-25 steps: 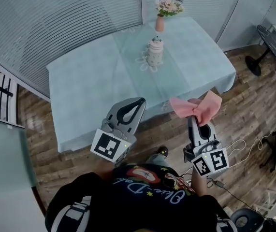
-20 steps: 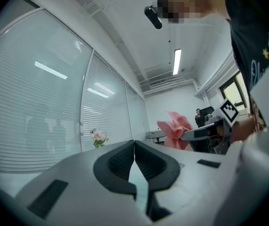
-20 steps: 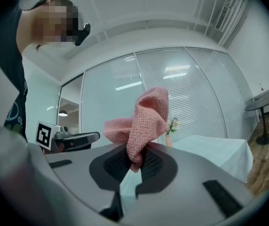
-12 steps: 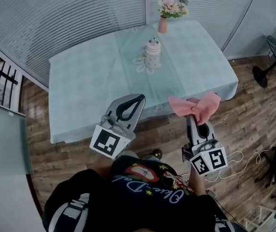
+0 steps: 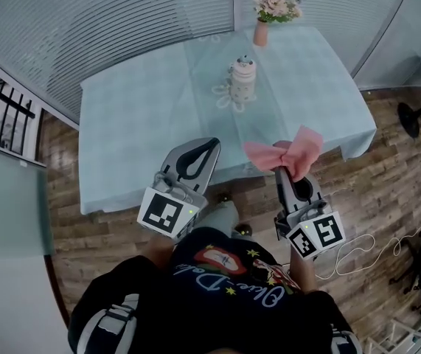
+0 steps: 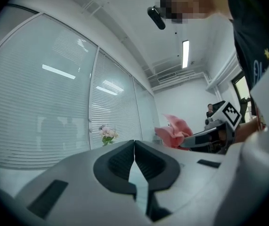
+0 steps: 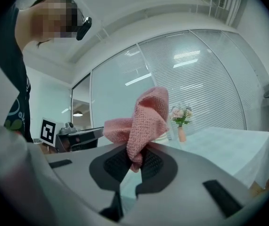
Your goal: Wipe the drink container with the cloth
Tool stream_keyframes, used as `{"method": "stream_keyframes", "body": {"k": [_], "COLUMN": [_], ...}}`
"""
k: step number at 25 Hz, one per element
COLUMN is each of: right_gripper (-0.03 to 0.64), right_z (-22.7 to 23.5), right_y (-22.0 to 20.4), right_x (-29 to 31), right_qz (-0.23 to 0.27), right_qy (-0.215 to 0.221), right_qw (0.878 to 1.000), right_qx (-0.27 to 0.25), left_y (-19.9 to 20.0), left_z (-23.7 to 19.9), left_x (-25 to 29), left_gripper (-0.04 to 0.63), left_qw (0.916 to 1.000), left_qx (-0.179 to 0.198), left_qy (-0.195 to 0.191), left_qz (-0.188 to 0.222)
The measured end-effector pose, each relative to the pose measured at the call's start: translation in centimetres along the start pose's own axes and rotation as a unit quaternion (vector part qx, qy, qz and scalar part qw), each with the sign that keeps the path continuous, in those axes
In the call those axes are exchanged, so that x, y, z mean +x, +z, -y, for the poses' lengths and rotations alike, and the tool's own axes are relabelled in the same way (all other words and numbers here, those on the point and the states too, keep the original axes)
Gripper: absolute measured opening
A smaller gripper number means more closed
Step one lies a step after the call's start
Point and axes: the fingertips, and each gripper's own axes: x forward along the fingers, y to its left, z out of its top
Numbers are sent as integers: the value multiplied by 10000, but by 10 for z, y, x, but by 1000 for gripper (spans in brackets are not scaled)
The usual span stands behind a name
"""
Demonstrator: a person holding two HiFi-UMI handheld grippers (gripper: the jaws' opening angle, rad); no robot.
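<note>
The table (image 5: 136, 131), covered in a pale blue cloth, fills the upper part of the head view, with wooden floor (image 5: 387, 190) between it and the person; both tools hang over that floor, short of the table's near edge; the left gripper (image 5: 211, 144) has its jaws pressed together with nothing between them, pointing toward the table; the right gripper (image 5: 284, 171) pinches the pink cloth (image 5: 284, 150) at a bunched middle, so that two loose ends fan out above the jaws; the drink container (image 5: 242, 78), a pale lidded vessel, stands upright near the middle of the table on a lacy mat (image 5: 228, 99), well apart from both grippers; a small vase of flowers (image 5: 263, 22) stands behind it toward the far edge; the container looks rigid, smooth and likely slippery, and probably light enough to slide or tip under a sideways rub, so the free left gripper would best steady it around the body below the lid; the cloth is soft, limp and open-knit, so its floppy ends should wrap the curved wall easily, though the pinch must be firm.
</note>
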Motion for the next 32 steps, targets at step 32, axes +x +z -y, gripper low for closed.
{"method": "stream_keyframes", "body": {"k": [32], "right_gripper": [12], "right_z": [29], "right_y": [-46], "right_x": [248], "right_qz": [-1173], "right_qy": [884], "right_qw": [9856], "right_qx": [841], "left_y": [-19], "left_z": [-178], "left_x": [86], "left_gripper": [5], "left_qw": [9958], "left_qx": [-304], "left_qy": [729], "left_qz": [467]}}
